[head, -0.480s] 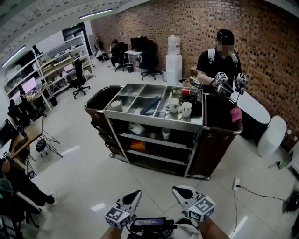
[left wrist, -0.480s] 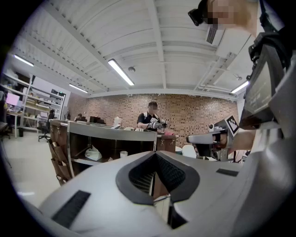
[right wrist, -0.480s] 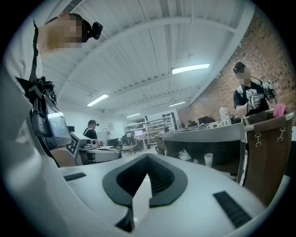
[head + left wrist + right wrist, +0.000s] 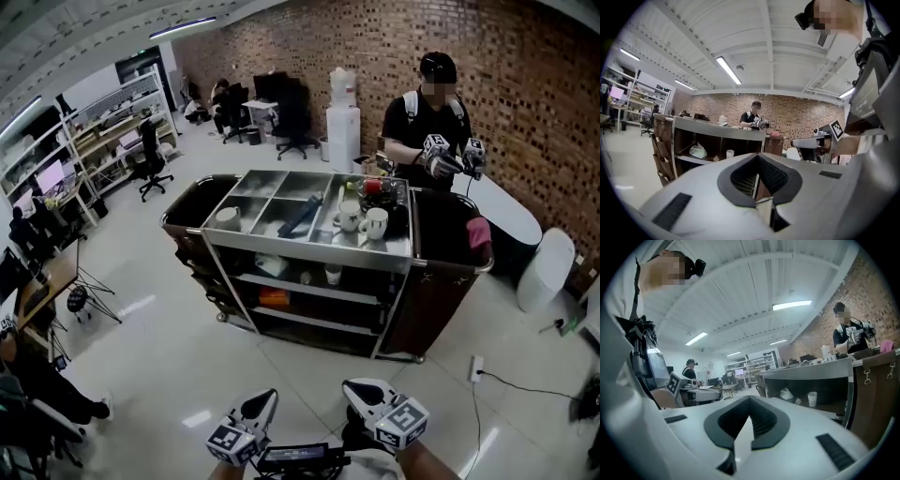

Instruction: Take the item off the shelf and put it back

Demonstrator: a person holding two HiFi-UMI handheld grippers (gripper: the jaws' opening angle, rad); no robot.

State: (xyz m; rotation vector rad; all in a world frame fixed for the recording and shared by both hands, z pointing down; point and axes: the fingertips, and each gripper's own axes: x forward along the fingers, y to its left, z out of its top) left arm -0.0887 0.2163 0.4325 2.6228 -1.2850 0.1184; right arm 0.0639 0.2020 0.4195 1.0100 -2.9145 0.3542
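The left tongs [image 4: 263,400] and the right tongs [image 4: 357,387] were both pressed together and empty, held low, well apart from the shelved cart [image 4: 309,246] ahead.

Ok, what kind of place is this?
Probably an open-plan office or lab workspace. Office chairs and shelving racks fill the far side, a brick wall runs along the back, and a steel service cart stands mid-floor.

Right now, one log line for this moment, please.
left tongs: shut, empty | right tongs: shut, empty | cart: ahead, apart from both
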